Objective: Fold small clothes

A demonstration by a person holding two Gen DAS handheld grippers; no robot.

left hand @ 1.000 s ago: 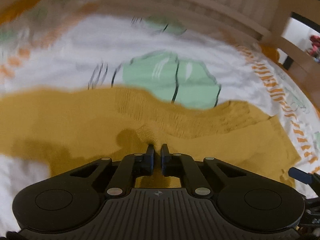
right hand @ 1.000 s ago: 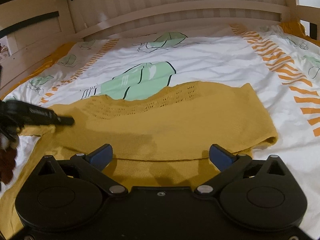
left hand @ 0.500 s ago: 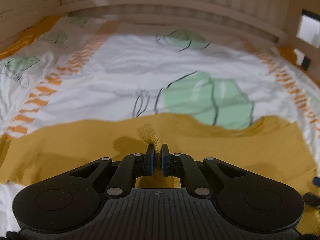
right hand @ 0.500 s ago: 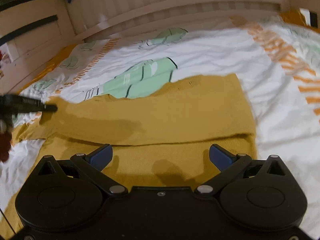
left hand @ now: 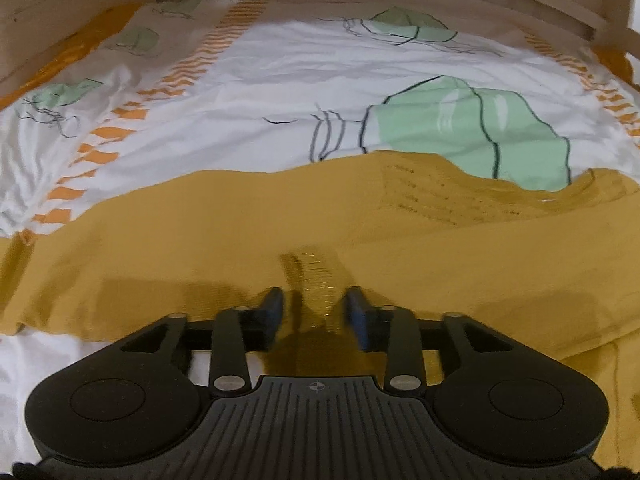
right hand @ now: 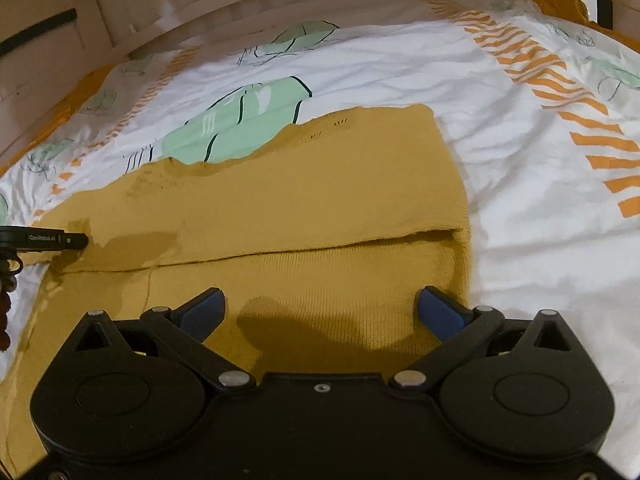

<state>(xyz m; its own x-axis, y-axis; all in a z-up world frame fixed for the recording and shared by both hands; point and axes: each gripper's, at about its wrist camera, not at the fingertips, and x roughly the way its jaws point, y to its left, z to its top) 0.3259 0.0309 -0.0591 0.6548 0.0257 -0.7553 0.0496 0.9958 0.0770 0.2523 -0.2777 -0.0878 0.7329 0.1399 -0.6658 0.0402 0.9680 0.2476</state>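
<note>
Along the left edge of the bed [right hand: 520, 168], the left tongs [left hand: 314, 306] hang low over the mustard knit sweater [right hand: 280, 200]. Their jaws stand parted, with a small ribbed tab of the knit [left hand: 316, 280] rising between them but not pinched, so the grip reads as released. In the right wrist view the tip of those tongs shows at the sweater's left end, just at the folded flap's corner.

Across the middle of the bed, the sweater lies spread flat on the white bed sheet [left hand: 260, 100] with green and orange print. One layer is folded over toward the near side, its fold edge [right hand: 320, 250] running left to right. The far edge is wavy and overlaps the green print.

Toward the right, the right tongs [right hand: 320, 312] hover above the near part of the sweater, jaws wide apart and holding nothing.

The likely risk: the raised tab may snag on a blue pad as the left tongs pull away, dragging the flap askew. The loose knit could also slide on the smooth sheet if the next fold is pulled from one end only, leaving crooked edges.
</note>
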